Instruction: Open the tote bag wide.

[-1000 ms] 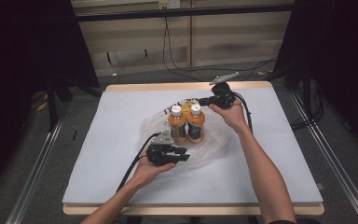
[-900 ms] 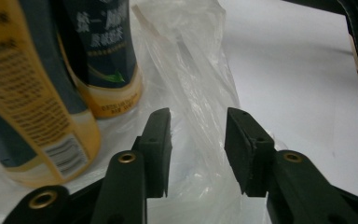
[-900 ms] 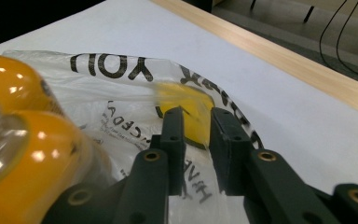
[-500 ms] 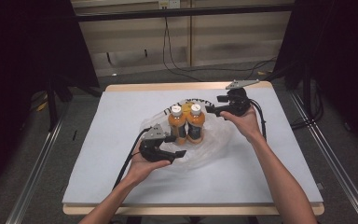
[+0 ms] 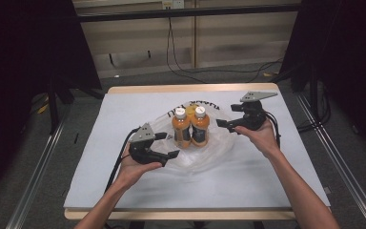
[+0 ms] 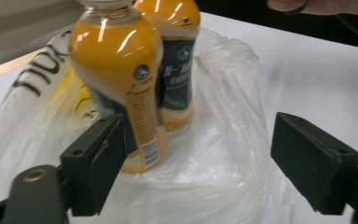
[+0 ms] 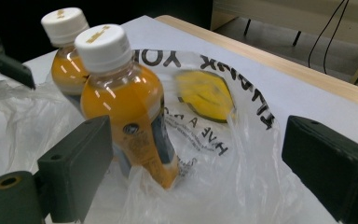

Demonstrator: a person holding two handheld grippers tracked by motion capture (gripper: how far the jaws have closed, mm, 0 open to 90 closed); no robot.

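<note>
Two orange juice bottles (image 5: 181, 128) (image 5: 200, 126) with white caps stand upright side by side on a crumpled clear plastic bag (image 5: 209, 153) with black lettering. My left gripper (image 5: 169, 144) hovers at the bag's near left edge, open; its jaws have just been opening, and the near bottle (image 6: 121, 70) and the bag (image 6: 228, 84) lie beyond them. My right gripper (image 5: 225, 126) sits just right of the bottles, open too; its jaws have just been opening and grip nothing. In the right gripper view the closer bottle (image 7: 121, 102) stands ahead on the bag (image 7: 242, 154).
The white-covered table (image 5: 124, 109) has a wooden rim at the back and front. Metal rails (image 5: 33, 176) run along both sides on the floor. Cables (image 5: 205, 71) lie on the floor behind the table.
Both grippers have drawn away from the bag: the left toward the near left and a little up, the right out to the right. Both pairs of jaws have opened.
</note>
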